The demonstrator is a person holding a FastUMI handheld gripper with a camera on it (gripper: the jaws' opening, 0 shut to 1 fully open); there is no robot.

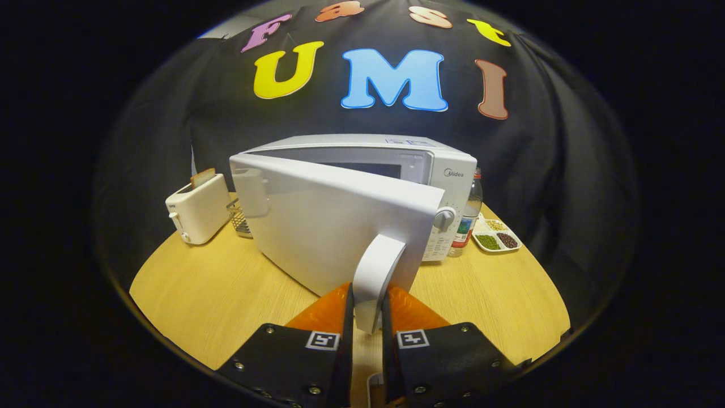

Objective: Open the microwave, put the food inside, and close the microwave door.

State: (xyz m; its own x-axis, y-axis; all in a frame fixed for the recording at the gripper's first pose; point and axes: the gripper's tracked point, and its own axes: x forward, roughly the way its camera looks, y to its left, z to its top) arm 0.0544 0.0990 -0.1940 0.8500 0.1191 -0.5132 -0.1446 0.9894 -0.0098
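The microwave [396, 164] stands at centre frame on the tabletop [215, 294], its door [334, 224] swung partly open toward the camera. The door handle [376, 277], at lower centre, is clamped between both fingers of the tongs [367, 309], a hold that lets the door be drawn about its hinge. The cavity is largely hidden behind the door. A toaster [197, 208] is seen at centre left beside a wire basket [240, 218]; a bottle [471, 212] and a compartment tray [497, 238] of food lie at centre right.
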